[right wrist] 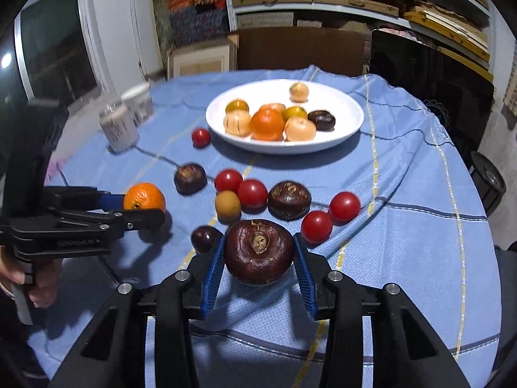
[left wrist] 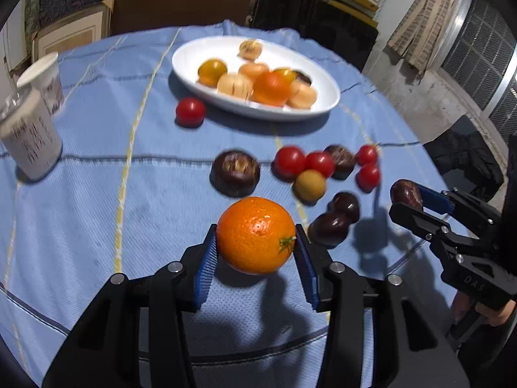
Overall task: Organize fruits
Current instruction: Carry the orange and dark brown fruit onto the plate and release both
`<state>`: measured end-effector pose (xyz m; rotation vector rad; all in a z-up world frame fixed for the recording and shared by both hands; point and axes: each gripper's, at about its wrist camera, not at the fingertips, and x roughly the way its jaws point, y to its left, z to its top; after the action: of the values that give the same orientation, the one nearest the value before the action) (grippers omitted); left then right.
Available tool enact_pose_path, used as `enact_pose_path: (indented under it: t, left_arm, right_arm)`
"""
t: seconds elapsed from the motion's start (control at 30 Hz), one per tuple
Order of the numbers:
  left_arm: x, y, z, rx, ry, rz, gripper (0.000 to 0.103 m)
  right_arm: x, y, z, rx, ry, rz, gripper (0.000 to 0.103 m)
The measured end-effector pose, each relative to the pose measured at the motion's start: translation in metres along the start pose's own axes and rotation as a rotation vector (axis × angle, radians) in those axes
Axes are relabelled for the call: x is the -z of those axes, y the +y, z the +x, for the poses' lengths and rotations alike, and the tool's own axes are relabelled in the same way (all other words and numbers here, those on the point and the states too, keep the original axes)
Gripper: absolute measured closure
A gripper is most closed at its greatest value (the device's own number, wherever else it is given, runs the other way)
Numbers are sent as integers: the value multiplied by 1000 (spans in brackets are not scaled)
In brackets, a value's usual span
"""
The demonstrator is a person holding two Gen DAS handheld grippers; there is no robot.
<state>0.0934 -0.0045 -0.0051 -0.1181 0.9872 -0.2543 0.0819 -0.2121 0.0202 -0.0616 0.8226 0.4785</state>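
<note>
My left gripper is shut on an orange, held just above the blue cloth; the right wrist view shows that orange at the left. My right gripper is shut on a dark brown water chestnut, which the left wrist view shows at the right. Beyond both stands a white oval plate with several oranges, pale fruits and one chestnut. Red tomatoes, more dark chestnuts and a tan round fruit lie loose on the cloth between the grippers and the plate.
Two paper cups stand at the table's left side. One tomato lies alone by the plate's left end. The round table's edge curves off to the right; shelves and dark chairs stand behind it. A hand grips the left tool.
</note>
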Motion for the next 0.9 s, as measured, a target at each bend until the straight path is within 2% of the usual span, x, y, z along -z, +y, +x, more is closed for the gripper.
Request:
enact_pose_path:
  t: [0.23,0.43,0.6,0.7,0.9]
  left_arm:
    - [-27,-11,-43,-6,-104,55,59]
    - [-50,-21,-56,1,-144,89,59]
    - [-77,-24,-45,-19,-165,98,59]
    - [-100,-18,-27,-2,-151,86,59]
    - [-143,-2,10,-38,-164,54,59]
  right_arm:
    - [-27,-9,-28,-52,-91,51,61]
    - [-52,-17,-30,-33,-140,93,61]
    - [-81,-23,-16,-31,-172,100,61]
    - [-100,-28,1,-22,-176,122,61]
    - [-133,-47,51,-26,-137,175,61]
